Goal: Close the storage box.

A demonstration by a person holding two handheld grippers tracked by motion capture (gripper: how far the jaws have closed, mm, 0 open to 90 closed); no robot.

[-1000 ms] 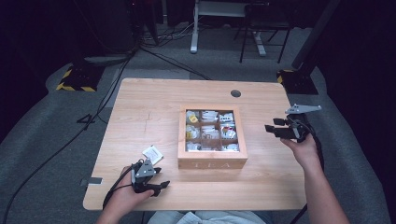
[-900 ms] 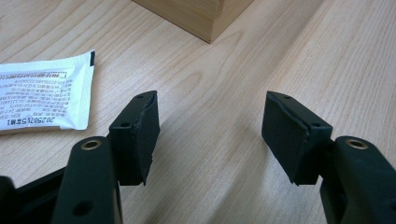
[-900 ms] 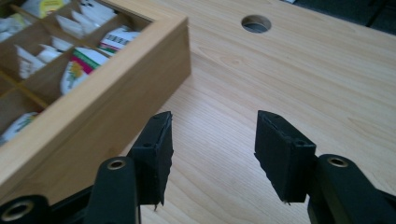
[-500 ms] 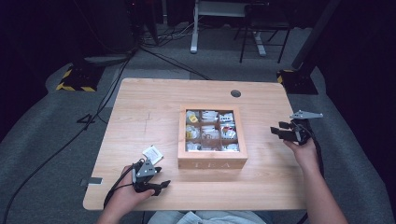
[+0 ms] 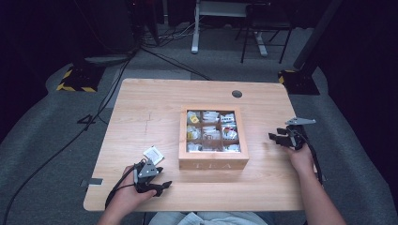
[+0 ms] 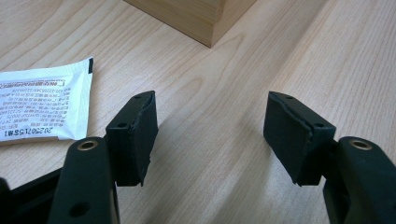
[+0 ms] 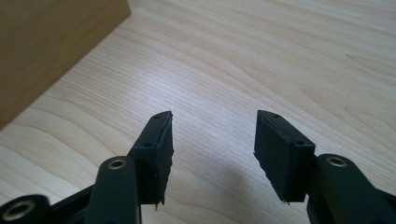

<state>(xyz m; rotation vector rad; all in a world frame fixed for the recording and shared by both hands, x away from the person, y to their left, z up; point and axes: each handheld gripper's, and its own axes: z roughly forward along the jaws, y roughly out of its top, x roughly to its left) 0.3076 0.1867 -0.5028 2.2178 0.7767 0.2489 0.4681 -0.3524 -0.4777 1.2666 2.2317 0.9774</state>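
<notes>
A recording lab or studio: one pale wooden counter [image 5: 155,112] stands alone on grey carpet [image 5: 56,154], black cables [image 5: 94,112] trail across the floor, yellow-and-black hazard-striped stand bases [image 5: 75,80] flank it, and dark surroundings hold bare equipment legs [image 5: 195,28].

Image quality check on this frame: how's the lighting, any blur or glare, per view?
High view: table evenly lit, surroundings nearly black, image soft, so the tea box lettering is faint. Left gripper view: sachet is bright but its print stays sharp; the nearest jaw parts look soft. Right gripper view: wood grain is crisp, with a soft shadow under the right gripper; no glare.
</notes>
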